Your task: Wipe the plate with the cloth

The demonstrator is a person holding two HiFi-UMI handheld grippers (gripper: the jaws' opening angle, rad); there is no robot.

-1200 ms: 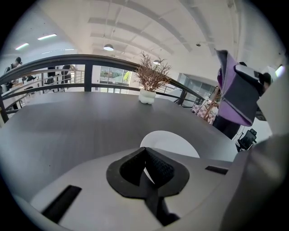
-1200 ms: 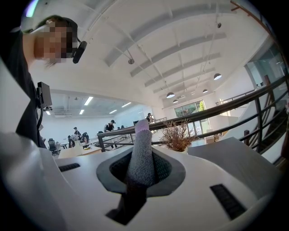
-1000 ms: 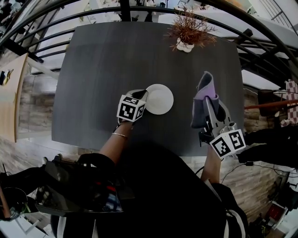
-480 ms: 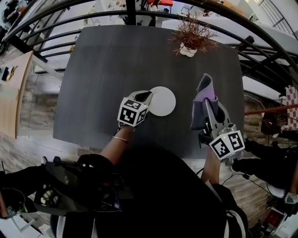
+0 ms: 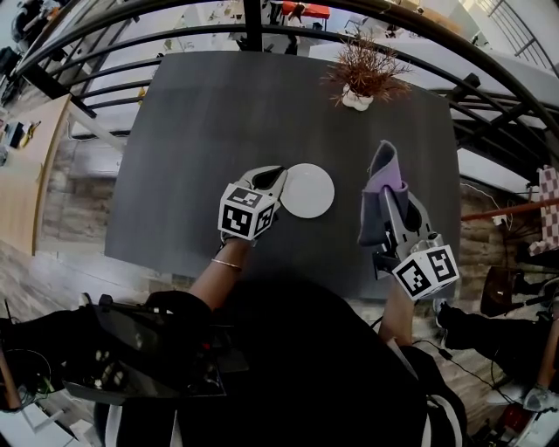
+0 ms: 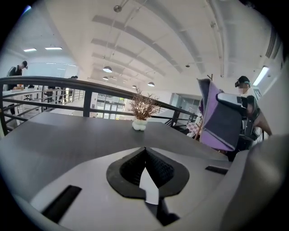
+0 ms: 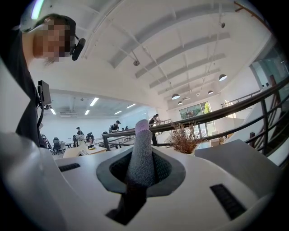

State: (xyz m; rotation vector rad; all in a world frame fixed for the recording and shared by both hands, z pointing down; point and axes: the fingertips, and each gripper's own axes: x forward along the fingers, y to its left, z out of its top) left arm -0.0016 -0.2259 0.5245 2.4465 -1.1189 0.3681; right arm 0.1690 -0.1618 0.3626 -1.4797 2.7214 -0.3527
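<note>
Closest in, the person's left arm (image 5: 214, 275) has a thin bracelet (image 5: 224, 262) on the wrist. It reaches out over the near edge of the dark grey counter (image 5: 218, 113).

That arm holds the left tongs (image 5: 276, 177). The cube with black and white squares (image 5: 245, 212) sits on top of them. The left tongs are squeezed together on the left rim of the small white plate (image 5: 309, 191). In the left gripper view, the plate's thin white edge (image 6: 149, 188) is pinched between the two dark pads (image 6: 165, 171). The plate is over the middle of the counter. I cannot tell if it touches the counter.

To the right, well apart from the plate, are the right tongs (image 5: 390, 194) with their own cube (image 5: 426, 270). They are clamped on the cloth (image 5: 382, 179). The cloth is purple and grey and sticks out past the tips. In the right gripper view, the fuzzy cloth (image 7: 141, 153) stands up between the pads and fills the gap.

Farther away, near the far edge of the counter, a dry brown plant (image 5: 360, 74) stands in a small white pot (image 5: 355, 100).

Behind the counter a black railing (image 5: 262, 17) curves around.
</note>
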